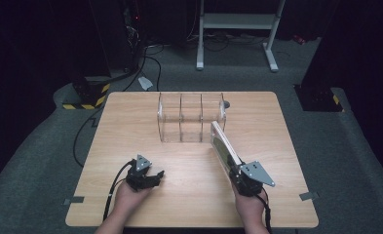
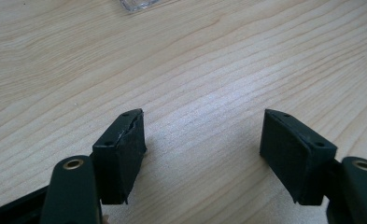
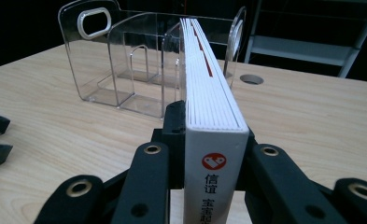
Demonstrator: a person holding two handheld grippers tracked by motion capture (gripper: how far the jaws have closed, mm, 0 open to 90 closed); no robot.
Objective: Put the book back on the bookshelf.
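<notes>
The desk (image 1: 189,185) was evenly lit from above while everything beyond it toward twelve o'clock fell into near darkness. In the left gripper view a pale sheen lay on the wood at centre, with soft shadows under the pads. The right gripper view was sharp close in, softer behind, with glints on the clear rack (image 3: 125,70).

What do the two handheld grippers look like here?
Both are black. The left gripper and right gripper each carry a grey three-cornered plate on top and trail a black cable back along the forearm. Up close, the left gripper's fingers are blocky dark pads with small screw holes, on arms with brass-coloured rivets. The forearms look bare, without sleeves.
</notes>
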